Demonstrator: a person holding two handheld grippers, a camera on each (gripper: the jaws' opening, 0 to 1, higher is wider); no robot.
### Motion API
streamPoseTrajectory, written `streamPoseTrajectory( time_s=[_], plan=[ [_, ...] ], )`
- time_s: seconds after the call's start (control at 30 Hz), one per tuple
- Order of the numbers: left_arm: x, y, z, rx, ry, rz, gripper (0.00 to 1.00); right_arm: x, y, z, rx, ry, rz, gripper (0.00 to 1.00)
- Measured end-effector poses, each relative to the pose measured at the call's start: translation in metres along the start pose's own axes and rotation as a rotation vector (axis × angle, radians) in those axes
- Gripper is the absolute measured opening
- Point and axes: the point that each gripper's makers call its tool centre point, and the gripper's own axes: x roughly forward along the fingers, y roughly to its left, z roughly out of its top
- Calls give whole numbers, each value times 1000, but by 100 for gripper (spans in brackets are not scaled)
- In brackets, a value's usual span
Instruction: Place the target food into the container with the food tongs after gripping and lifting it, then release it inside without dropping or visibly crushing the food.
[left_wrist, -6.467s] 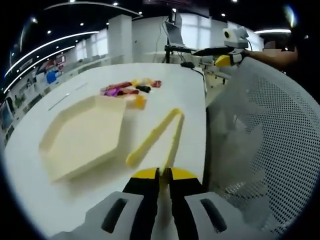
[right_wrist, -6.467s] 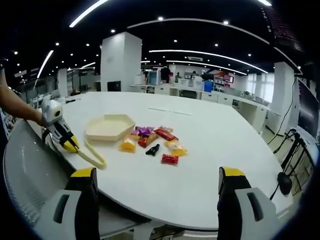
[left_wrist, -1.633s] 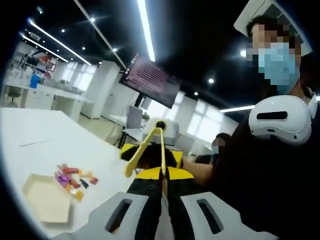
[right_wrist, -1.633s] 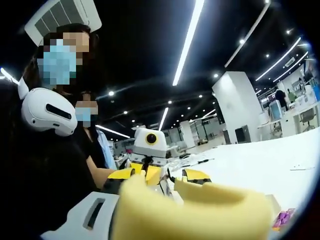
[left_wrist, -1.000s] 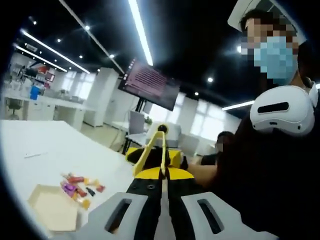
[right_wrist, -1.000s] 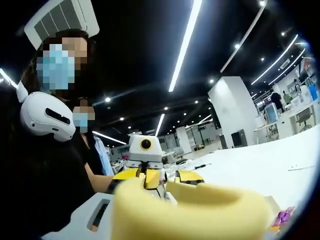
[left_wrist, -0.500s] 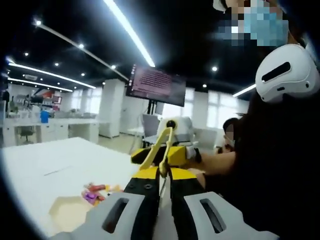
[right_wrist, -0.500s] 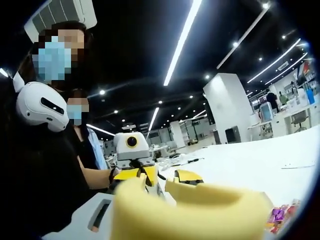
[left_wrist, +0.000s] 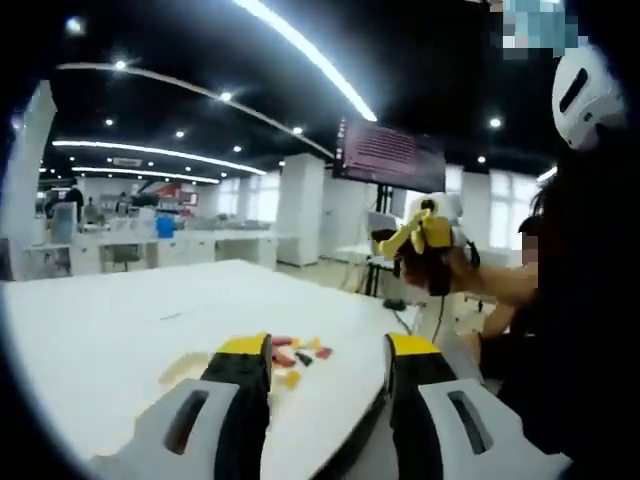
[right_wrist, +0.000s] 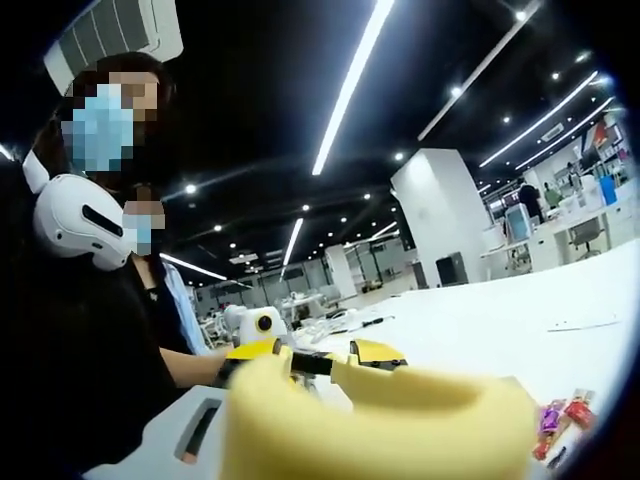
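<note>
Two grippers: left gripper (left_wrist: 328, 362) fingers spread, right gripper (right_wrist: 312, 365) fingers pinching the tongs (right_wrist: 385, 420)

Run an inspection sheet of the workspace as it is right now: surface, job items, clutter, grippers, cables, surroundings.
Surface: white table, mostly bare.
Job's things: yellow tongs held up off the table; pale container on the table, partly hidden behind a jaw; small snack packets grouped beside it.
Clutter: nothing seen.
Grippers: left gripper open and empty, above the table; right gripper shut on the tongs.
Cables: nothing seen clearly.
Surroundings: open office, ceiling light strips, dark screen, a person in dark clothes with a white headset.
</note>
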Motion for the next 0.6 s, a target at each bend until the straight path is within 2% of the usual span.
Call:
streamPoseTrajectory(
  time_s=[0.1,0.2,0.3,0.4,0.5,0.6],
  plan=[
    [-10,18,-23,6,32,99,74,-4,0,0,5,-2,-12,27],
    [-19,31,-47,29,91,171,90,-8,-1,0,12,1,-27,26],
    [-24,40,-65,28,112,210,100,-14,-4,-1,14,4,-43,26],
    [-29,50,-86,-21,126,239,99,-17,-7,-5,12,16,-63,26],
    [-34,59,-104,5,179,289,99,-20,-8,-10,8,37,-80,26],
    [-35,66,-115,-17,180,309,99,-22,-10,-13,7,52,-95,26]
  ],
)
